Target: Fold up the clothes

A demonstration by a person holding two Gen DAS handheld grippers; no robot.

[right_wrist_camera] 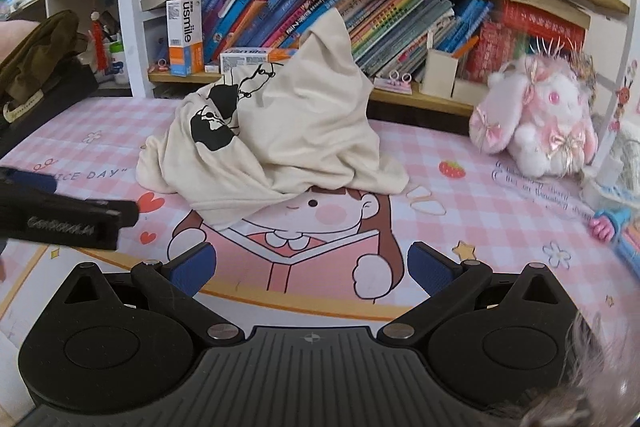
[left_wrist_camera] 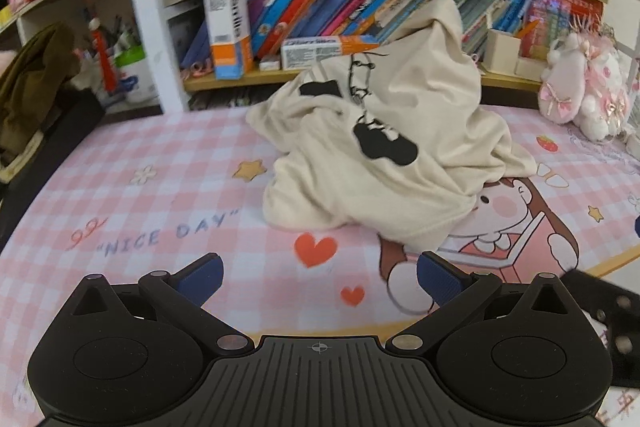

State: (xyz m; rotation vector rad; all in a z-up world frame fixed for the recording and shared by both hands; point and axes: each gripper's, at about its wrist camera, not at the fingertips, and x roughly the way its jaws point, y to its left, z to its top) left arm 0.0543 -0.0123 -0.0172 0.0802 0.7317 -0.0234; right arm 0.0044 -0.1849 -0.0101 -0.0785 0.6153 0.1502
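Jaws: left gripper (left_wrist_camera: 320, 277) and right gripper (right_wrist_camera: 311, 267) both gape, empty.
Garment: cream shirt (right_wrist_camera: 280, 131) heaped on the pink-checked bench (right_wrist_camera: 500, 211), at 12 o'clock of the right, 1 o'clock of the left; no clear long axis; neither plainly nearer.
Writing: "NICE DAY" on the bench mat; "usmile" on the box (right_wrist_camera: 184, 37) at 11 o'clock.

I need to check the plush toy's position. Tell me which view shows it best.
The right wrist view: the pink plush rabbit sits whole on the checked mat, right of the cream shirt. The left wrist view shows it only at the right edge, smaller and more distorted.
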